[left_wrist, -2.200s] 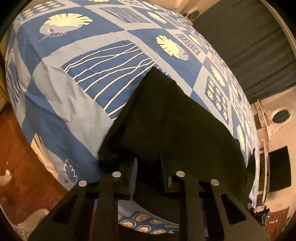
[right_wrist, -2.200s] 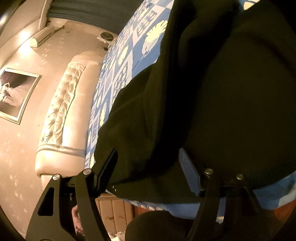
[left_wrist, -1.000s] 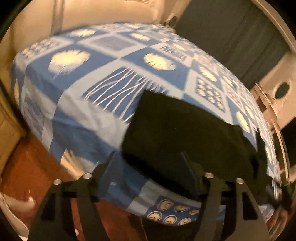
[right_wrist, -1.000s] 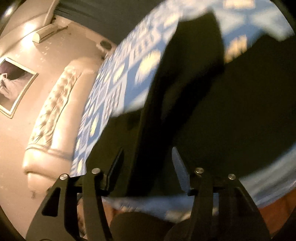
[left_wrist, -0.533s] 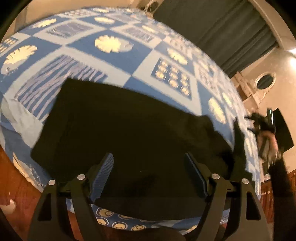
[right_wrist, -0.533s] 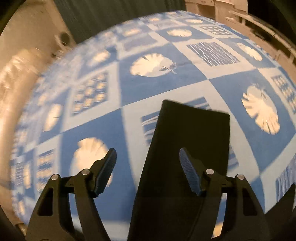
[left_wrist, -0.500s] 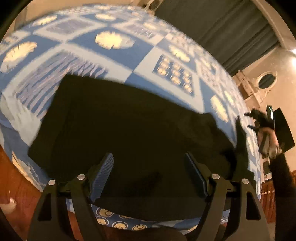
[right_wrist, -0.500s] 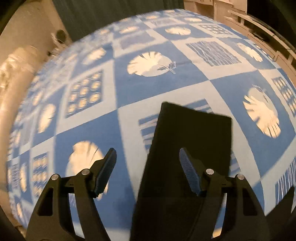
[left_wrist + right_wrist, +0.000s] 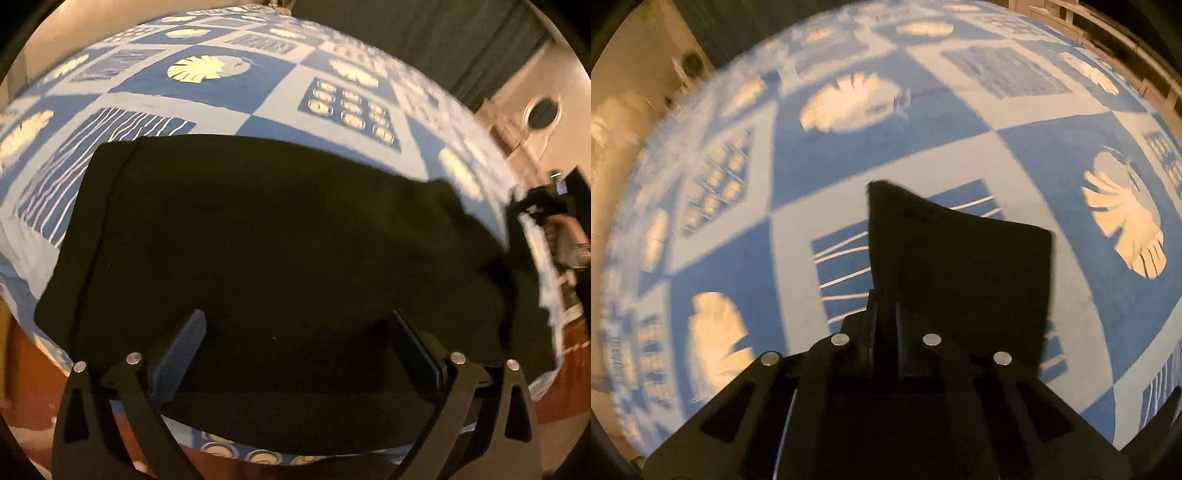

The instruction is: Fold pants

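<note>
pants: black pants [image 9: 280, 236] lie flat on the blue patterned bedspread [image 9: 280, 74], at the near edge of the bed; in the right wrist view [image 9: 960, 266] one end is raised off the cover.
long axis: runs left-right across the left cam; seam down the left end, bunched end at the right by the other tool.
left gripper: left gripper [image 9: 295, 343] spread wide, nothing between the fingers, hovering over the near-middle of the cloth. Contact w/ fabric: can't tell, dark on dark.
right gripper: right gripper [image 9: 884, 332] clenched on the pants' end, cloth fanning up and fwd from the pinch. Also seen blurred at the far right of the left cam [image 9: 532, 210].
key relation: fabric stretches away from the right tool toward the left end, so the held end has the whole length ahead of it. Right is the hand w/ purchase; left sits mid-length, nearer the likely crease line.
vs 0.5 s ago: right fingers were apart w/ cloth lying flat between them, now closed on it and the end is lifted. Left unchanged in spread; view shifted a bit, pants look the same lie.
step (judged): start of an end-to-end fold, not yet carried over.
</note>
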Tool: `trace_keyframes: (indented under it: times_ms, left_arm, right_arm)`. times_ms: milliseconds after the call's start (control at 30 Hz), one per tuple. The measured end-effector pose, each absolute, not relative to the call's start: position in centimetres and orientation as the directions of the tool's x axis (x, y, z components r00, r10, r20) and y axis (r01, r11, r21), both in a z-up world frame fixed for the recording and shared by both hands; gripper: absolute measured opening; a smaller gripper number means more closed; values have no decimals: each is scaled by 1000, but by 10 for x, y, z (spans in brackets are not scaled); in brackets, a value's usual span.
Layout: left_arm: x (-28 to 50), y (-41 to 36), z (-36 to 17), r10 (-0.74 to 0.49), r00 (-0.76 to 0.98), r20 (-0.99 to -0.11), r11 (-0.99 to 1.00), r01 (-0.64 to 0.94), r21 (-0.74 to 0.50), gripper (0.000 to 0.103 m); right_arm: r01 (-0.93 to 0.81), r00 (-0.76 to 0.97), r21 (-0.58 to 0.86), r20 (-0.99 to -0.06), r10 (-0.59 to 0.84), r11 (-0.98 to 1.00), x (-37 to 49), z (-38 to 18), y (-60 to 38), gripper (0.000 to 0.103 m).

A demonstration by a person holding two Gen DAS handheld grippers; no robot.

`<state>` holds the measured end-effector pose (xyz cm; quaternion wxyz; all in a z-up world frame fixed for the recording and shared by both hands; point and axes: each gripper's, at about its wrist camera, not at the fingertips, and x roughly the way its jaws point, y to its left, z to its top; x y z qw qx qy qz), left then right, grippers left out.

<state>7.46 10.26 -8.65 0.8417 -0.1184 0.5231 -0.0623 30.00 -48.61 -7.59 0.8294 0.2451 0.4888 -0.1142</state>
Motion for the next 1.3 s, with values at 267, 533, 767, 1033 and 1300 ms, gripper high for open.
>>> trace_keyframes:
  times_ms: [267, 533, 767, 1033, 1300]
  left_arm:
    - [66, 89, -80, -146, 444, -884, 987, 8, -159, 97]
    - [50, 48, -56, -281, 418, -864, 956, 43, -290, 97]
    - [28, -28, -20, -382, 469, -796, 924, 186, -334, 97]
    - [1, -141, -43, -579, 317, -751, 815, 257, -519, 97]
    - [-7, -208, -72, -687, 232, -688, 724, 146, -674, 97]
  right_arm:
    - [331, 705, 474, -699, 120, 816, 148, -2, -548, 8]
    - [406, 731, 578, -670, 127, 708, 10, -36, -612, 7]
    - [483, 715, 672, -673, 191, 562, -44, -96, -643, 7]
    - [407, 783, 755, -579, 229, 514, -51, -84, -648, 7]
    - [339, 829, 811, -497, 256, 477, -50, -68, -656, 7]
